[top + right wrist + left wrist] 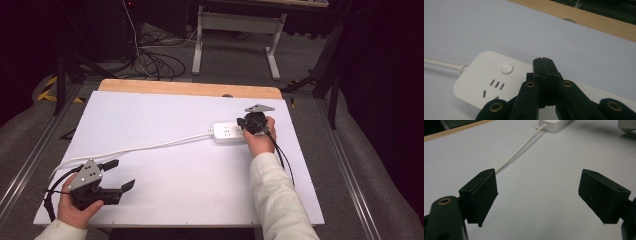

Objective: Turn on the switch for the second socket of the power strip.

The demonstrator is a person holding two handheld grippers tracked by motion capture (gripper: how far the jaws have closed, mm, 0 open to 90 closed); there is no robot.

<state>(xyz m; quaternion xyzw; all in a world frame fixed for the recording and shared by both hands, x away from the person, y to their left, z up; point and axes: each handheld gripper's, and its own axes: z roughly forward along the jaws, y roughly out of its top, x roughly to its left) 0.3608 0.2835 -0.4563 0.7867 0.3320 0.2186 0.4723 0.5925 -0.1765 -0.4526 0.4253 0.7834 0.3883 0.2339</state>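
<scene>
A: Report the position of the power strip.

B: I see it lying flat near the right edge of the worktop, toward the far side. Its white cord runs across the surface to the left edge, so the strip is free to slide only as far as the cord permits.

A: State of the right gripper?

B: I hold it over the strip's right-hand part. The jaws are pressed together with nothing between them. I judge this closed tip is set to press something, possibly the round button just beside it.

A: And the left gripper?

B: It rests near the worktop's near left corner, jaws spread wide and empty, well apart from the strip, aimed along the cord.
</scene>
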